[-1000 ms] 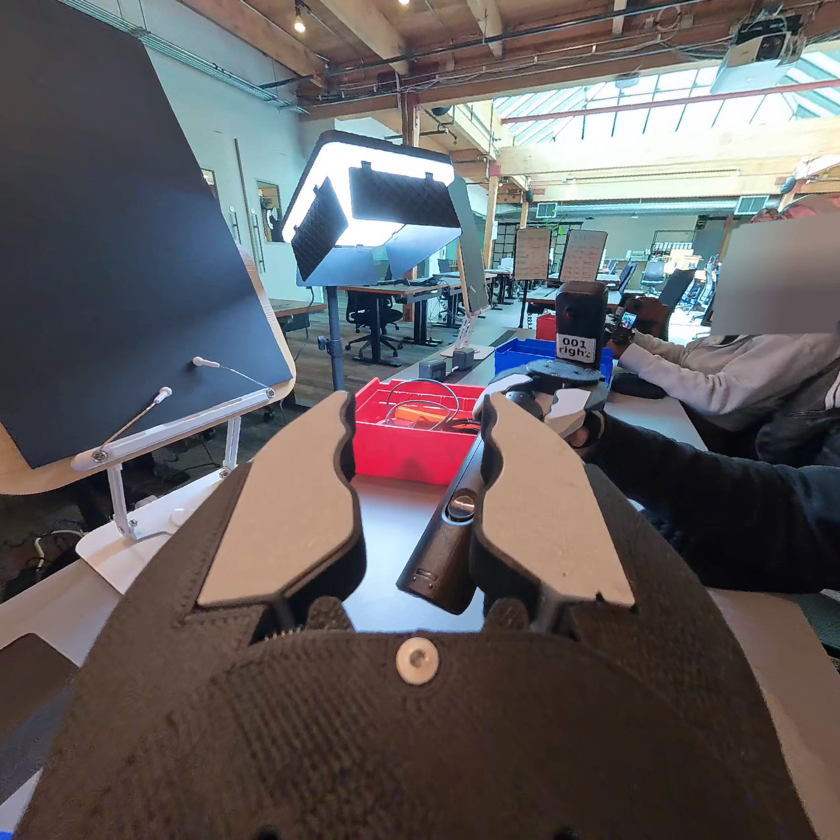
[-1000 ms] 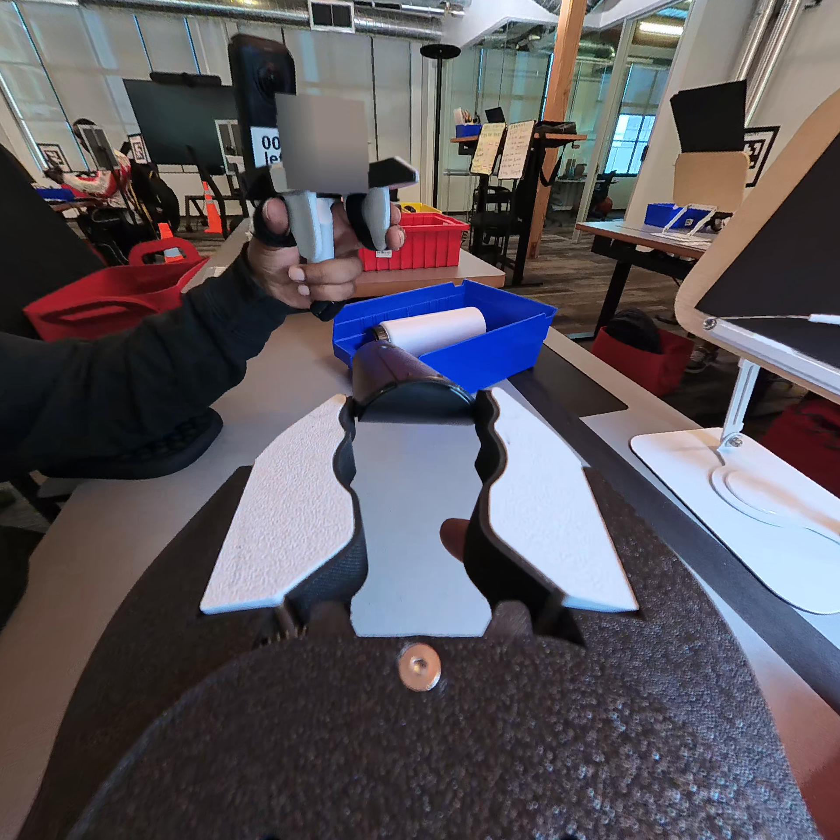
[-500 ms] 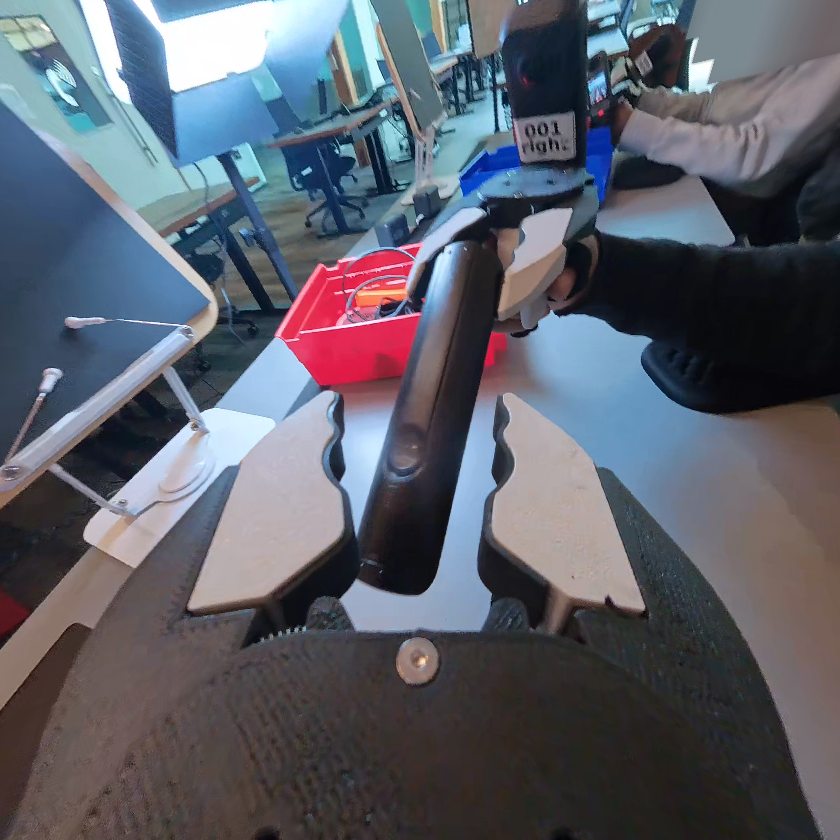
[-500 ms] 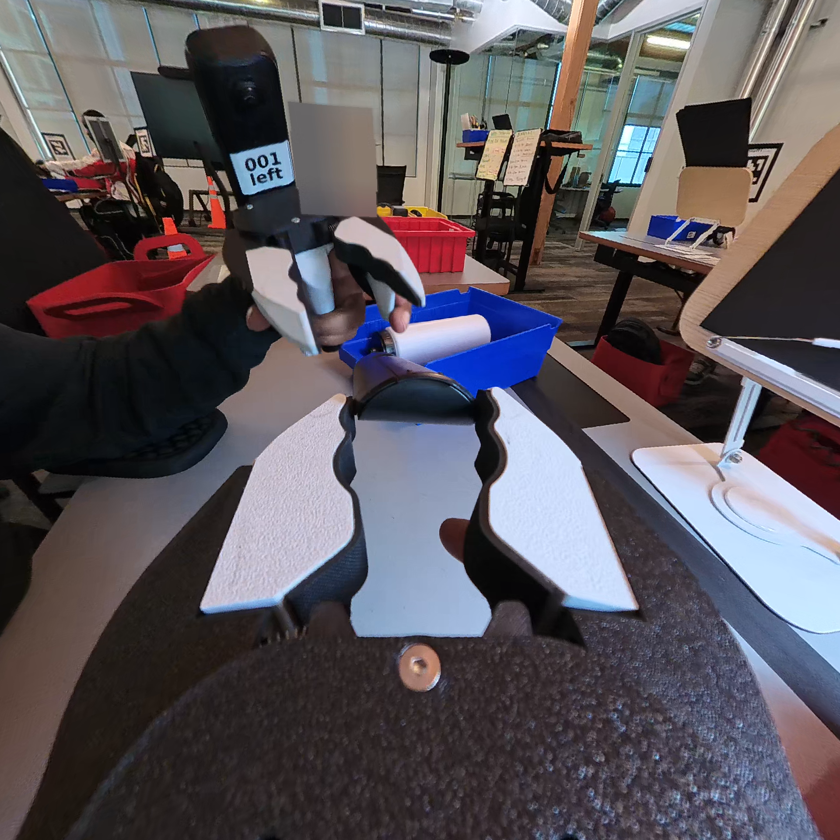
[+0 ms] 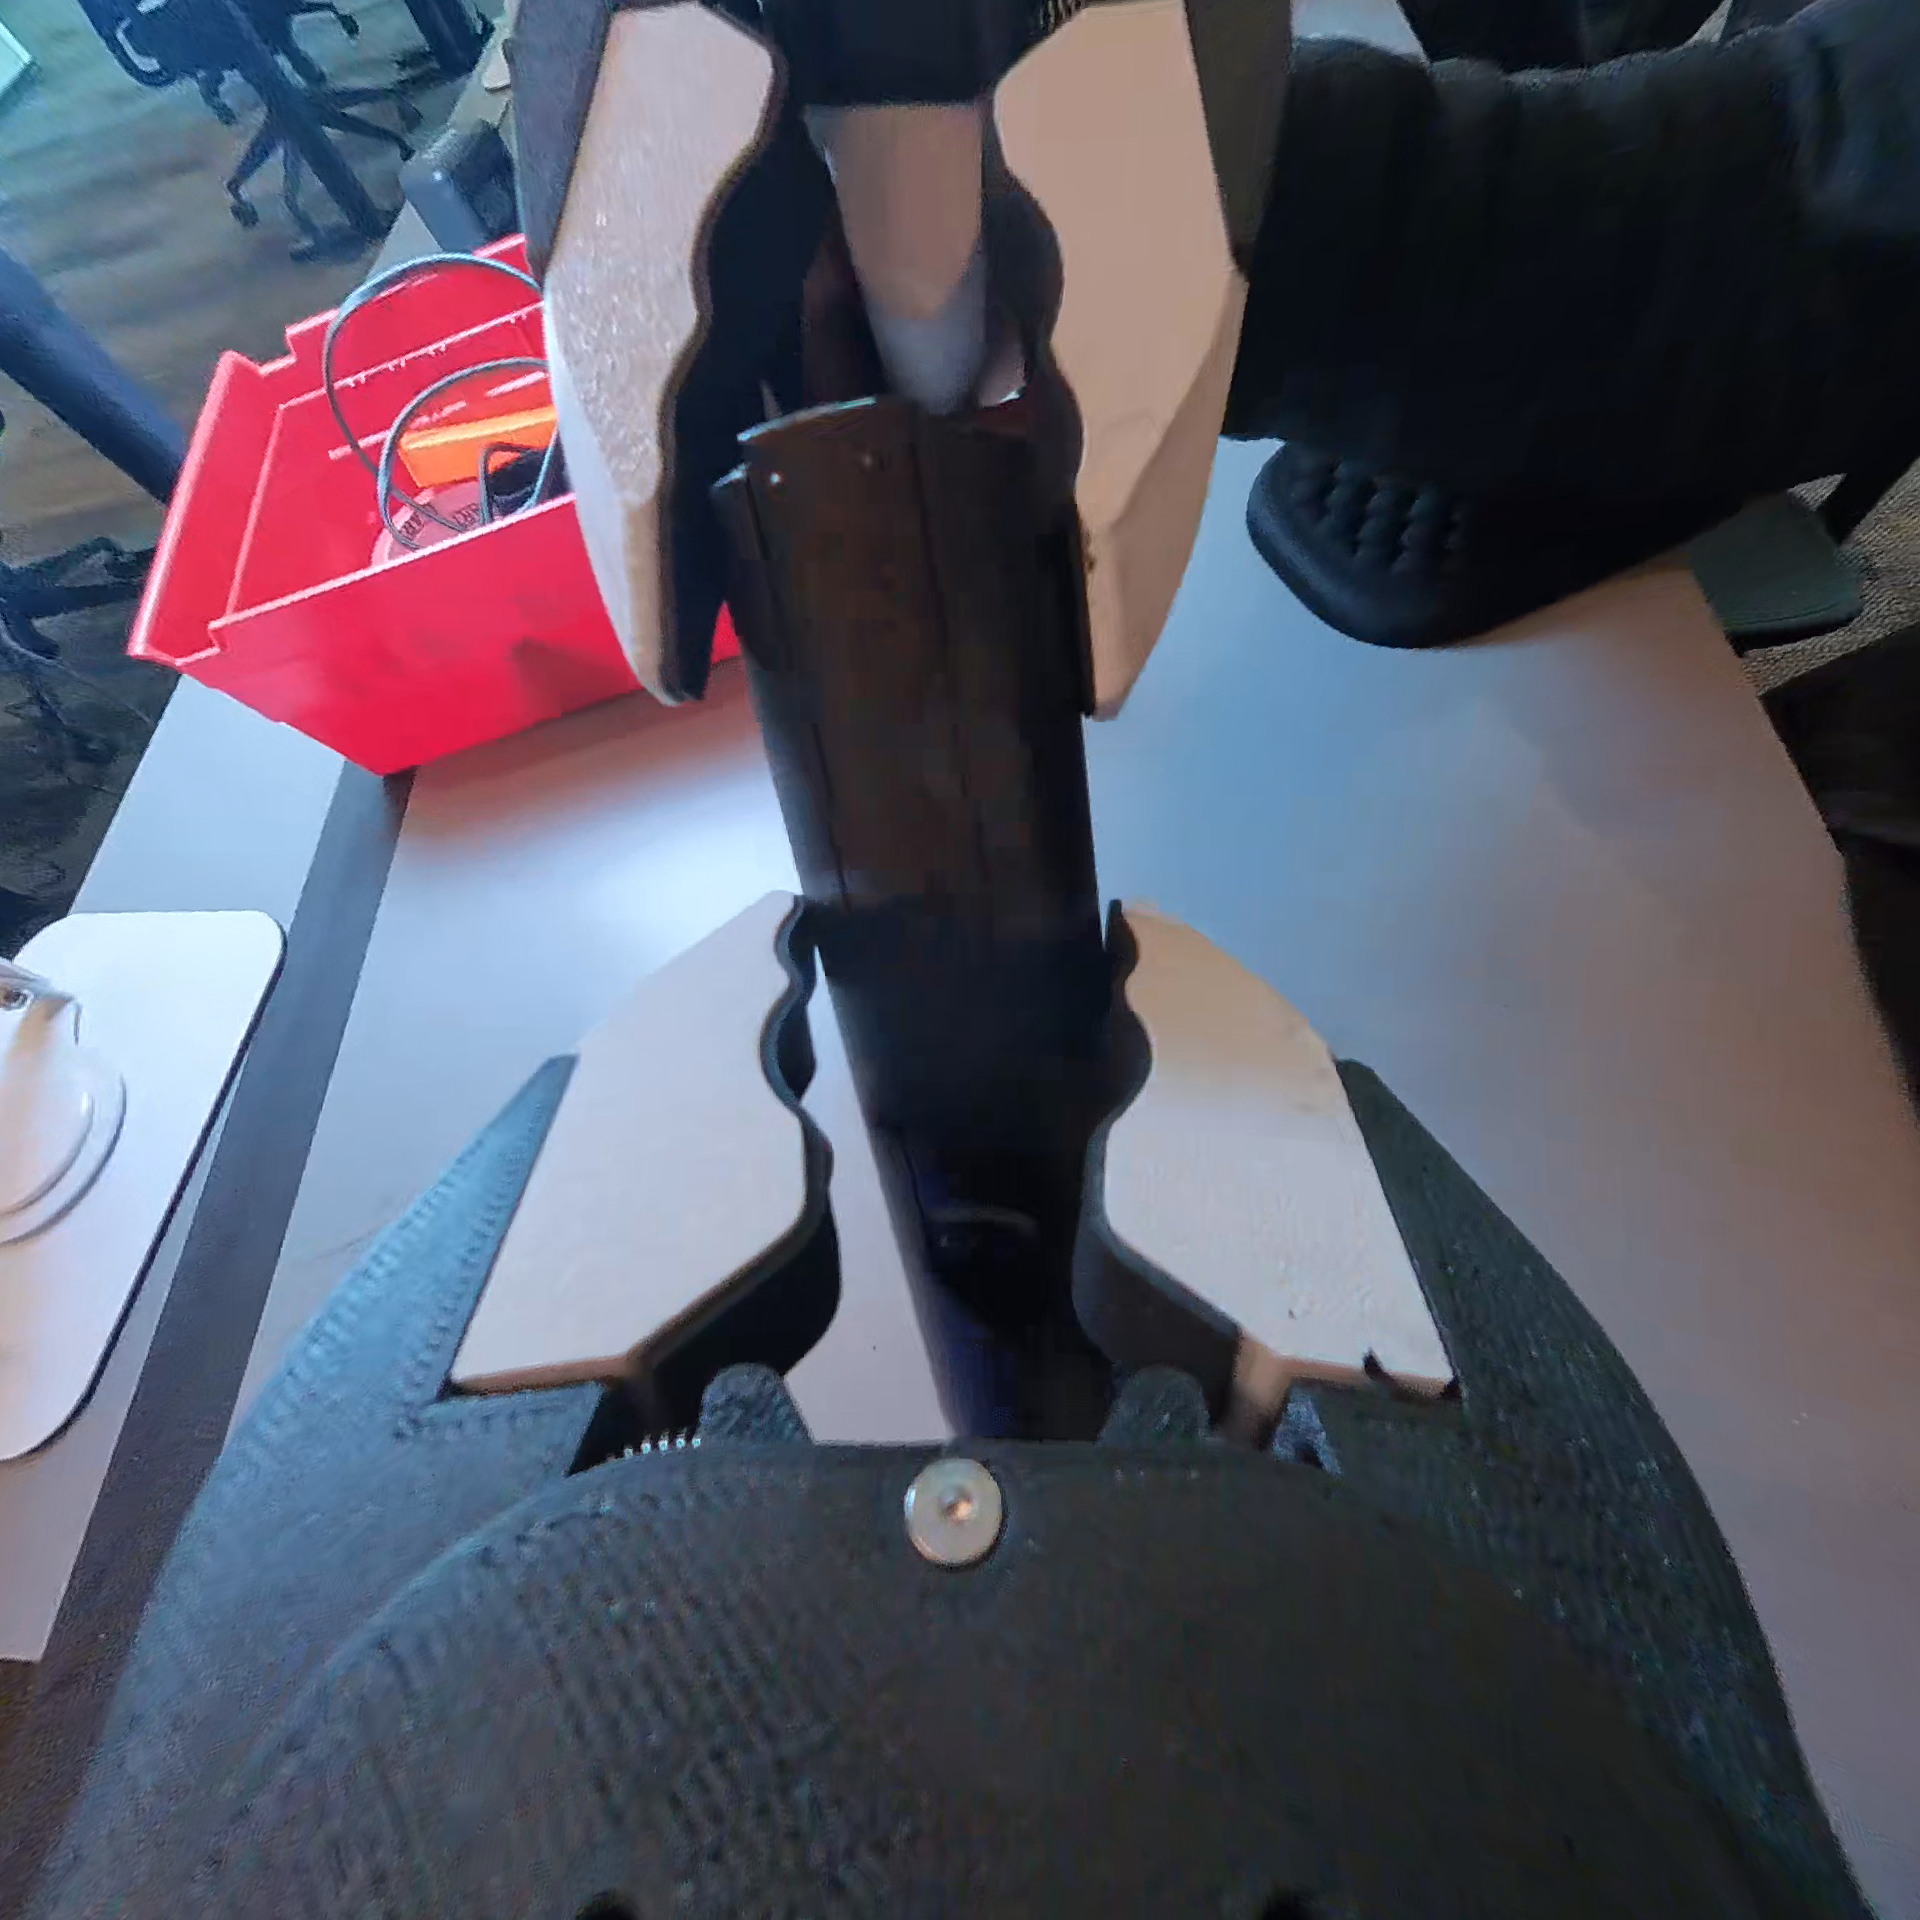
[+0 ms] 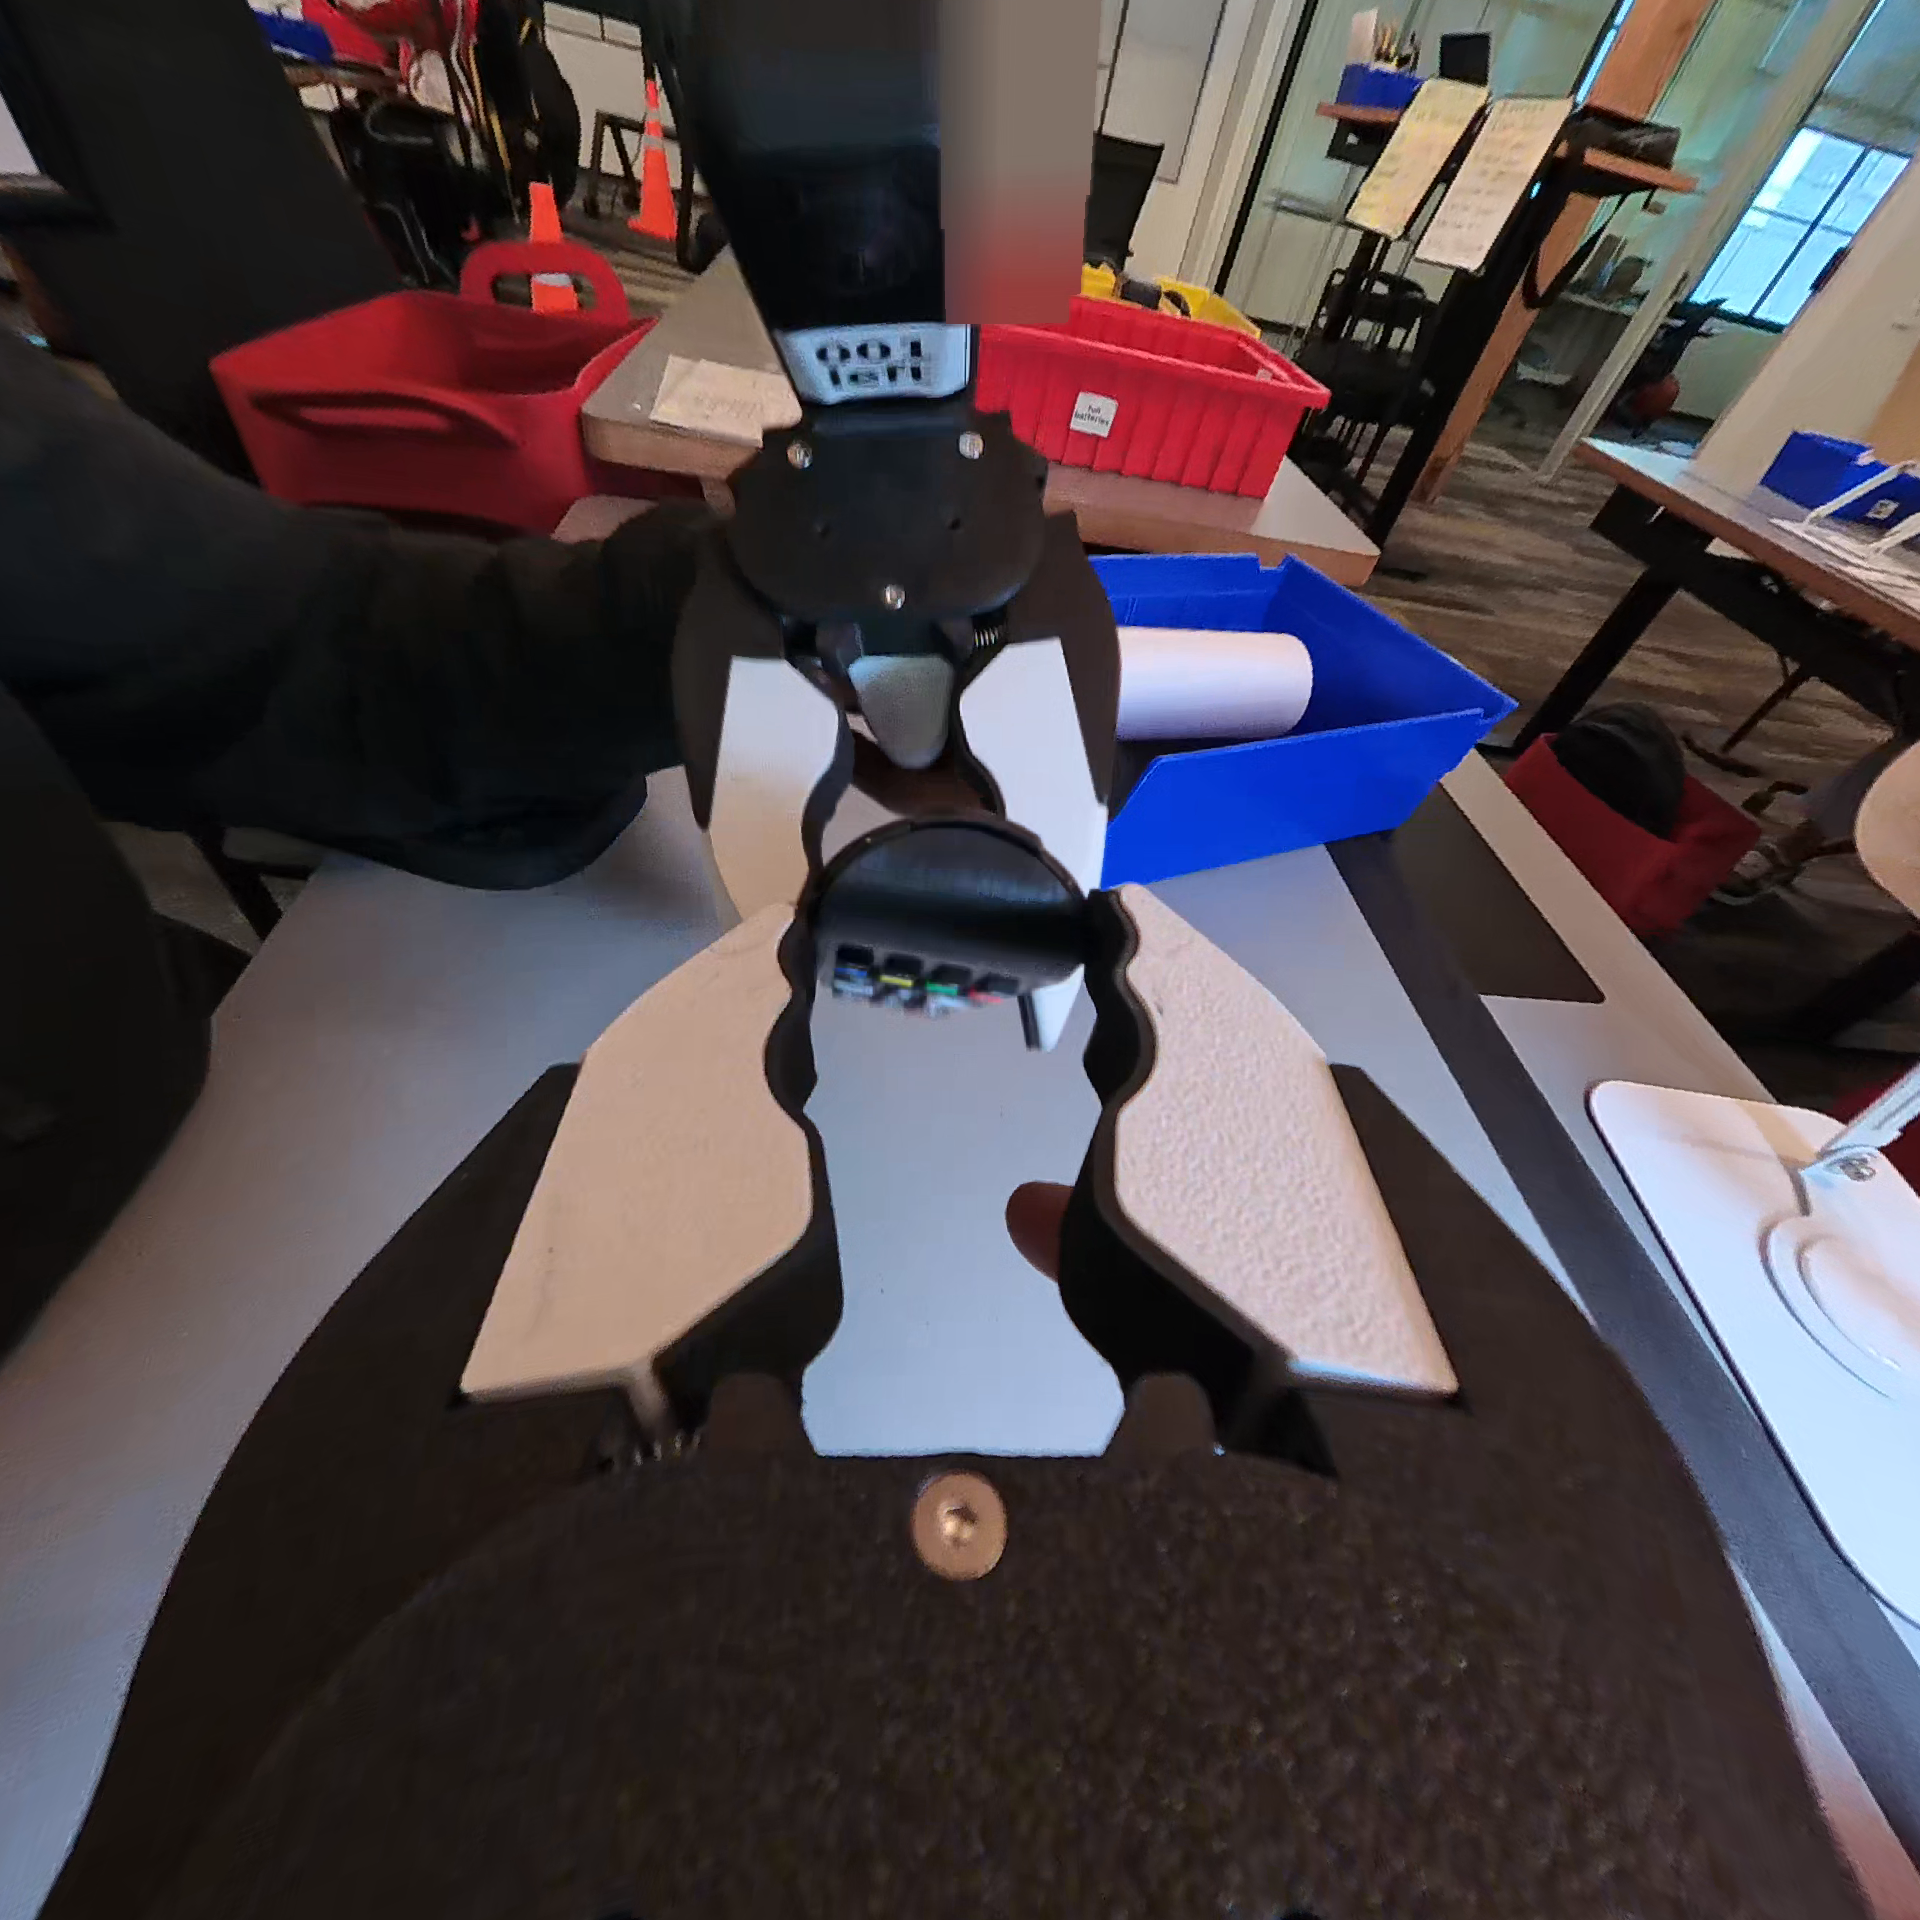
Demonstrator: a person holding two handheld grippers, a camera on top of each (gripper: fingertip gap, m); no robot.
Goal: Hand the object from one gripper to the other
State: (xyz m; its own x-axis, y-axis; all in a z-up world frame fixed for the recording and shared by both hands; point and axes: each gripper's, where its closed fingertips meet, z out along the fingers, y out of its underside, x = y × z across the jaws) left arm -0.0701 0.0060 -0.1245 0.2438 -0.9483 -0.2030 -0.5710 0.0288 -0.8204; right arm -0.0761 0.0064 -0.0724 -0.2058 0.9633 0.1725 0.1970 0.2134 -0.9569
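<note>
A long black remote [image 5: 935, 727] hangs above the grey table [image 5: 1455, 935]. My right gripper [image 6: 945, 925] is shut on one end of it [image 6: 945, 904], where coloured buttons show. In the left wrist view the right gripper [image 5: 883, 686] comes in from the top, clamped on the remote's far end. My left gripper [image 5: 956, 925] straddles the other end. The remote reaches deep between its fingers. The jaw gap is as wide as when it was empty, with a sliver of table showing on the left side. The left gripper [image 6: 914, 862] faces me in the right wrist view.
A red bin [image 5: 364, 623] with cables stands on the table's left edge. A blue bin [image 6: 1351, 769] holds a white roll [image 6: 1205, 686]. A white stand base [image 6: 1766, 1247] lies to the right. A black wrist pad [image 5: 1455, 551] lies under the sleeved arm. There is about 5 centimeters between the tips of the two grippers.
The two grippers have come together. The remote, held by the right gripper, has slid deep between the left fingers. The left view has tilted down toward the table.
</note>
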